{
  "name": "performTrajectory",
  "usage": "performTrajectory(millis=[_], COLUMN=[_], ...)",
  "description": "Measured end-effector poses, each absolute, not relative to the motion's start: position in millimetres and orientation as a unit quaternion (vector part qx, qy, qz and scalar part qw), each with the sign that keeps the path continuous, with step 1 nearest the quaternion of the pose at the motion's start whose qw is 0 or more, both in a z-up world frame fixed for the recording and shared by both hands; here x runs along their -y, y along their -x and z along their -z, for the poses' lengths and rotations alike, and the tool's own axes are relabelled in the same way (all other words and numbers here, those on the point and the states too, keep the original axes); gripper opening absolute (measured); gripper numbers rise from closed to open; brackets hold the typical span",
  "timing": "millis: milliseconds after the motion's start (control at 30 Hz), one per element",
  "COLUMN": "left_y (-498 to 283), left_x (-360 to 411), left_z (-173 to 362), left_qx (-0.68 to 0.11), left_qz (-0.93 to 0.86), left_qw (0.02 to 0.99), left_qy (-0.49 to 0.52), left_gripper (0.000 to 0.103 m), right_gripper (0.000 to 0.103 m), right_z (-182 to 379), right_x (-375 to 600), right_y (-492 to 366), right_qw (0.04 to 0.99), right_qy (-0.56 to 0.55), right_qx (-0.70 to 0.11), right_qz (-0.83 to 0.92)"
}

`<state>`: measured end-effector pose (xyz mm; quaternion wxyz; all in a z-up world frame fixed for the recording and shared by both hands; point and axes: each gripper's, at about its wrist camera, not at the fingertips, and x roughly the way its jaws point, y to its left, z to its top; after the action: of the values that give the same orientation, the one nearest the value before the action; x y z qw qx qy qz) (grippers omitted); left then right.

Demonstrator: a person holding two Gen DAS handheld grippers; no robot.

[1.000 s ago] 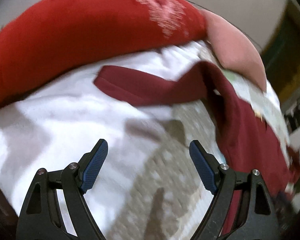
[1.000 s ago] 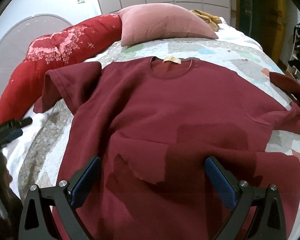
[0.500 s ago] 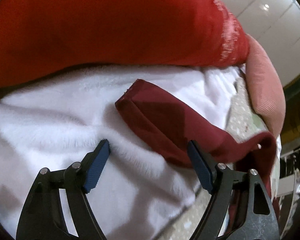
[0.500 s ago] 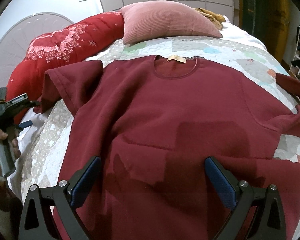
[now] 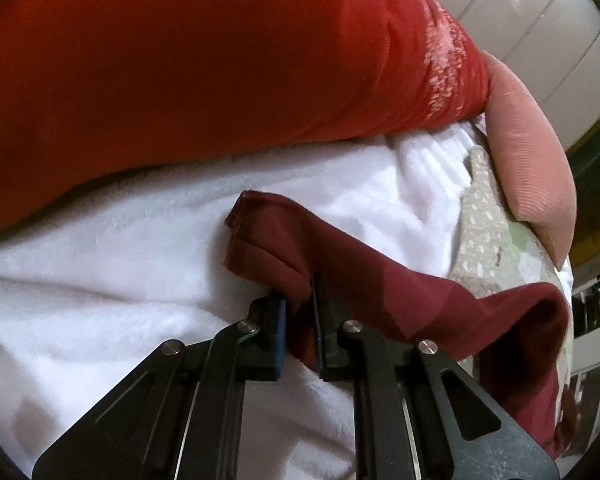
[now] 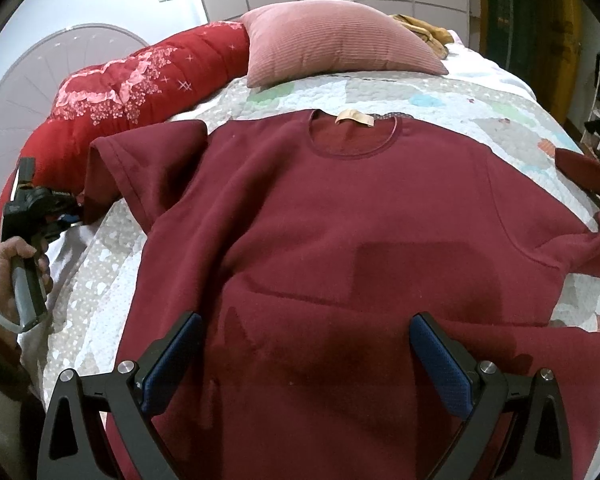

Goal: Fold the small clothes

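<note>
1. Left wrist view, close up: left gripper (image 5: 298,312) has its two blue-padded fingers pressed together on the hem of the maroon T-shirt's sleeve (image 5: 276,240). The sleeve lies on a white fleece blanket (image 5: 120,280), w/ the red bolster cushion (image 5: 200,60) right behind it.
2. Only this view shows the clamp itself and the fleece texture; the shirt's body is mostly out of sight.
3. Right wrist view, wide: the whole maroon T-shirt (image 6: 340,220) lies spread flat, front up, on a patchwork quilt (image 6: 440,96) on the bed, neck label at the far end.
4. Right gripper (image 6: 306,360) hovers over the shirt's lower part, fingers wide apart, nothing between them.
5. At far left of this view, the person's left hand (image 6: 16,276) holds the left gripper's handle, tip at the sleeve (image 6: 148,160).
6. Count: 1 T-shirt, 2 grippers, 1 pink pillow (image 6: 332,40) at the bed head, 1 red bolster (image 6: 132,80), 1 quilt.
7. A second maroon cloth piece (image 6: 584,172) shows at the right edge; can't tell what it is.
</note>
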<state>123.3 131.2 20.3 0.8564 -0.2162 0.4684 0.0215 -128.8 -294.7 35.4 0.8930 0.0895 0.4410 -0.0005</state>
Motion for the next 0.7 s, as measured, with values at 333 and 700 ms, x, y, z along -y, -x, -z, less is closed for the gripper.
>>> performTrajectory(millis=[333, 700], left_y=[-106.8, -96.5], left_x=[-134.2, -50.7], left_z=[-140.1, -261.2], left_qx=[-0.378, -0.293], left_qz=[0.034, 0.125], left_qw=[0.906, 0.940], left_qy=[0.189, 0.120], left_gripper=[0.008, 0.008], right_gripper=[0.103, 0.103], right_z=[-40.1, -57.1], right_x=[299.9, 319.6], right_y=[135.1, 143.4], right_qw=[0.895, 0.904], right_qy=[-0.113, -0.126], right_qx=[-0.431, -0.408], right_qz=[-0.009, 0.001])
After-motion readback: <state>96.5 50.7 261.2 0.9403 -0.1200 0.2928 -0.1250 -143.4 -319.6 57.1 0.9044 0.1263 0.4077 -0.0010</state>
